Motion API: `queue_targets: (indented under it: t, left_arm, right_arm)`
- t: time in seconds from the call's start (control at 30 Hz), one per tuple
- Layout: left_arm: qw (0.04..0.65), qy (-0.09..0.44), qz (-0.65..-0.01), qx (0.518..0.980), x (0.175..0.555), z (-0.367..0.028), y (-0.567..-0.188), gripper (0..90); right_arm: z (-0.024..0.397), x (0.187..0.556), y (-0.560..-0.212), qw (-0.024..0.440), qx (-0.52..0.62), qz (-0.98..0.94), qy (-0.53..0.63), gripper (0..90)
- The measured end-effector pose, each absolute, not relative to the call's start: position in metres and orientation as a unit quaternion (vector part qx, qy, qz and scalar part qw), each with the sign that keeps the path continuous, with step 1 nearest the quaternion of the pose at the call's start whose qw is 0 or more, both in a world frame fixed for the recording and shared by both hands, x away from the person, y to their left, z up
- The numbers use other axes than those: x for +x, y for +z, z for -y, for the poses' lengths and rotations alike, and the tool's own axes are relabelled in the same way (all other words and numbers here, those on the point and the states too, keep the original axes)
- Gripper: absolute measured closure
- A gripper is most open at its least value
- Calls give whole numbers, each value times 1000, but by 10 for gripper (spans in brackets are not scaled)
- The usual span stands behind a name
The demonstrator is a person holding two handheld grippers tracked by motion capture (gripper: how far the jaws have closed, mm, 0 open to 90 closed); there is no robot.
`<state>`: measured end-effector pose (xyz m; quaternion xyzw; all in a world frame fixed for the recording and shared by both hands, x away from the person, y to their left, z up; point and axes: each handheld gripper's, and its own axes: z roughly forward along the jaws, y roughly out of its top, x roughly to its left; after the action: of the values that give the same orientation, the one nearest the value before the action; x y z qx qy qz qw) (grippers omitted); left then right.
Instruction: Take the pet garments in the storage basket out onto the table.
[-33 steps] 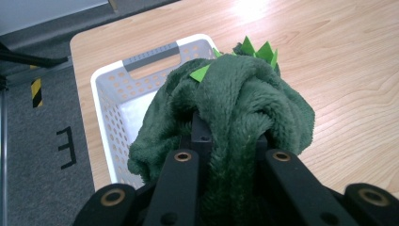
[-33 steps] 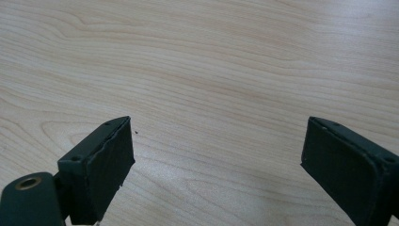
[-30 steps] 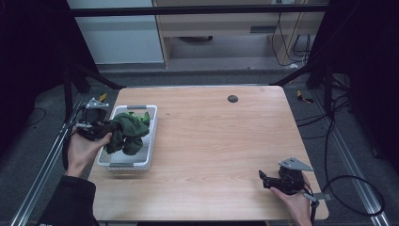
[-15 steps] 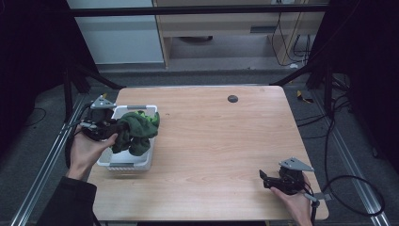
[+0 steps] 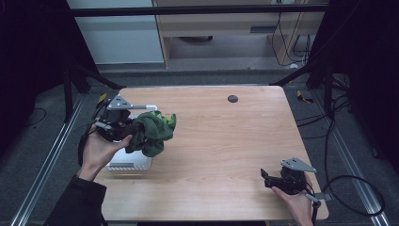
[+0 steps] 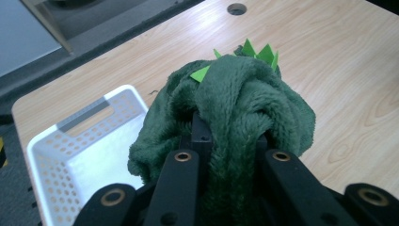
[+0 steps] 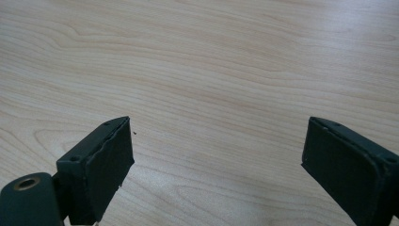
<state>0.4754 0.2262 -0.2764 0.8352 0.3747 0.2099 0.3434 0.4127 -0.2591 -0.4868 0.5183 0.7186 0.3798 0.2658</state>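
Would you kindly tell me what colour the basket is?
White basket, with small holes; the left gripper view shows it best.

A light wood-grain table point(image 5: 221, 146) carries the scene, its top bare across the middle and right. Near its far edge sits a small round dark grommet hole point(image 5: 232, 98). At the left side a white perforated plastic basket point(image 5: 129, 162) stands directly on the wood, its walls dotted with holes and a slot handle in one end.
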Motion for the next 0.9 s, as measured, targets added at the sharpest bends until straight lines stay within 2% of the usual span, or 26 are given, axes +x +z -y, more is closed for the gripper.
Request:
queue_targets:
  t: [0.43,0.9]
  left_arm:
    - [350,189,-341,852,475,-189,-283,806]
    - [342,160,-311,872,477,-157,-307,806]
  right_arm:
    - [260,412,-486,272,515,-717,383,90]
    - [260,411,-486,277,513,-716,385,90]
